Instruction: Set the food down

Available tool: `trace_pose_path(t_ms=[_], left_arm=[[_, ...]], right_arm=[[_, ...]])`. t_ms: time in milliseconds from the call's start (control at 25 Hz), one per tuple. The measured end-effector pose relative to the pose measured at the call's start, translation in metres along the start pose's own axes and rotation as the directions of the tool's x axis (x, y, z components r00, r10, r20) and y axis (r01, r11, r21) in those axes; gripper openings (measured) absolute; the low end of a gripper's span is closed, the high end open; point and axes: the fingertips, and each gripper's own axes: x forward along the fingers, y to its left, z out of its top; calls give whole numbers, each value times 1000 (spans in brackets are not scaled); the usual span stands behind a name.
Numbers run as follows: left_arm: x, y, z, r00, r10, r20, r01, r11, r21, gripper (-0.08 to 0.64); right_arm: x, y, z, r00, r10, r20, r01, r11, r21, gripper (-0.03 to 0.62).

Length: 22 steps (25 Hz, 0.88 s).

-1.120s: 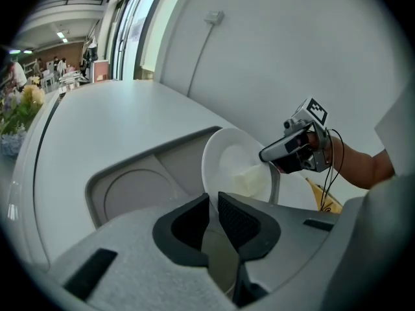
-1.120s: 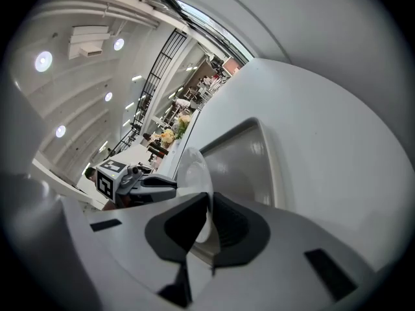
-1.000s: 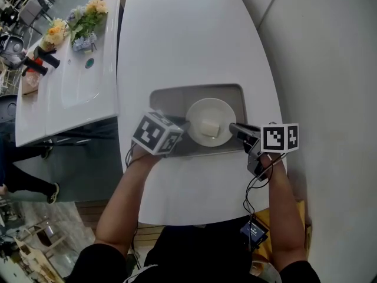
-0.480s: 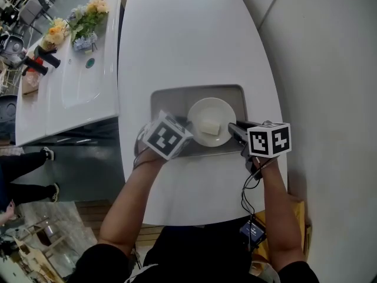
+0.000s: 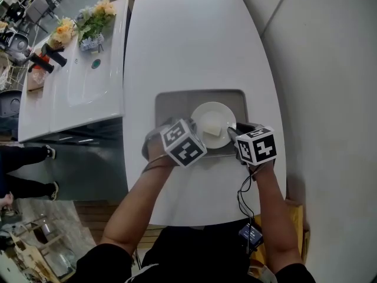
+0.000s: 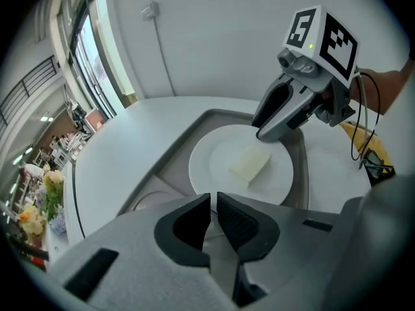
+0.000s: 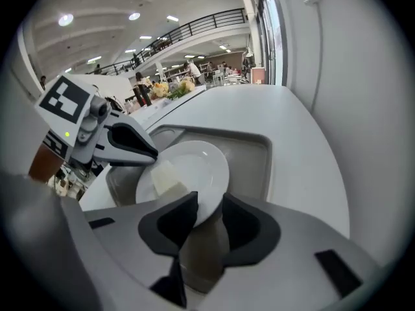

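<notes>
A white plate (image 5: 215, 112) carrying a pale yellow block of food (image 5: 212, 127) rests in the grey tray (image 5: 171, 102) on the white table (image 5: 182, 40). My left gripper (image 6: 213, 203) meets the plate's near-left rim. Its jaws are closing to a thin slit over that rim, which runs in behind the fingertips. My right gripper (image 7: 209, 206) is at the near-right rim. Its jaws are opening, the plate's edge (image 7: 214, 199) stands between them and a gap shows beside it. The head view hides both sets of jaws partly under their marker cubes.
A second white counter (image 5: 70, 87) with flower pots (image 5: 94, 19) and dark bottles (image 5: 44, 58) stands to the left across a gap. A wall (image 5: 330, 69) runs close along the table's right side. A person's legs (image 5: 23, 170) show at far left.
Both grippers have drawn closer to the plate from either side. The right jaws have spread apart at the rim. The plate lies in the tray as before.
</notes>
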Motion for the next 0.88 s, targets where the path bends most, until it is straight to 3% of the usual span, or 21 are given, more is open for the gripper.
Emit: trace_pose_path(t_ms=[200,280,320,400,480,560,600,640,720,880], left_arm=[[-4,2,6,999,46,19,-47,997,54,28],[-21,4,11,988,85,128,-92,995,48,29],[-35,4,14,973,90,211,-99,995,32,29],[-72,-6,17,911,43,409,-41,999,-14,28],[-111,-27,11,805,-47,591,102,993,-61,21],[-146,-54,-4,686,-107,720,254,962,-99,6],[-160,-72,-14,640,-124,758,312,944,-110,6],[-173,-93,-26,609,-138,781,352,929,-111,6],[-195,-143,-48,581,-168,797,387,918,-89,6],[-243,-225,-75,535,-207,819,376,926,-13,6]], right_arm=[[-1,-2,3,999,-13,47,15,999,-38,110],[-18,3,12,985,12,172,-3,999,-54,61],[-33,8,17,966,29,257,-12,998,-68,60],[-70,24,22,908,72,413,-30,994,-109,38],[-107,51,18,837,144,528,-79,987,-143,25],[-140,82,8,755,209,622,-155,978,-142,16],[-154,98,-1,719,224,658,-188,974,-126,11],[-168,114,-14,693,226,685,-212,972,-106,9],[-191,151,-46,666,218,714,-236,969,-76,6],[-210,234,-97,652,292,700,-293,948,-122,5]])
